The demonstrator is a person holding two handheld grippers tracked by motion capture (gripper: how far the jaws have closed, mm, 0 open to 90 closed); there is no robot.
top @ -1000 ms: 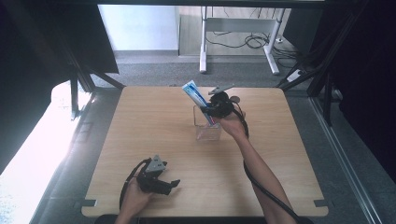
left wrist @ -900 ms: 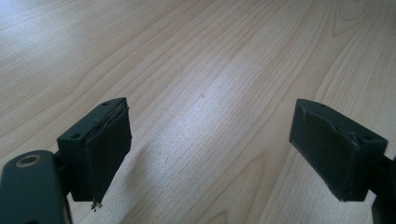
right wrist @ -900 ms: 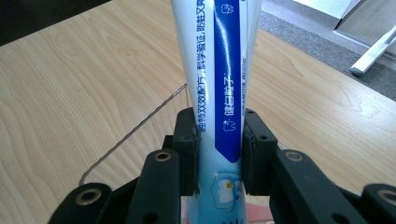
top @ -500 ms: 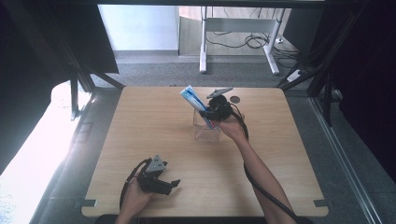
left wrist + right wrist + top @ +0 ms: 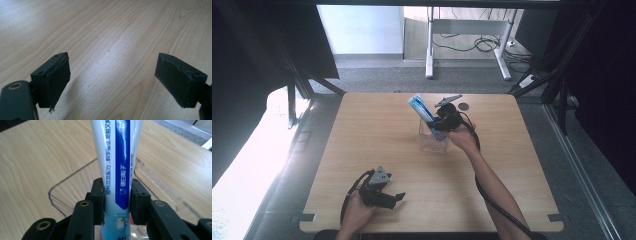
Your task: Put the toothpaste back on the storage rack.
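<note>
One toothpaste tube (image 5: 421, 111), one clear plastic box (image 5: 433, 139), two grippers, one wooden table (image 5: 362, 125); one small dark disc (image 5: 463, 106) lies on the table near its far edge, upper centre of the high view

Right gripper (image 5: 437, 123) sits just right of centre in the high view, directly over the box. Right forearm runs up from the lower right edge of the frame, hand wrapped round the gripper body, jaws pointing toward the upper left. Grey plate on top tilts up to the right

Tube is pinched between the right jaws. In the right gripper view the two black pads press on the tube (image 5: 117, 170) from both sides near its lower end, jaws narrow, no gap showing at either pad. Tube rises from the jaws to the top of that frame; blue stripe with white print faces the camera. In the high view the tube slants up and to the upper left from the gripper, above the box rim; the box (image 5: 75, 185) outline lies under it

Left gripper (image 5: 398, 198) rests low on the table at lower left of centre in the high view, hand behind it, jaws pointing right. In the left gripper view its jaws stand wide apart with bare wood between them, nothing held
</note>
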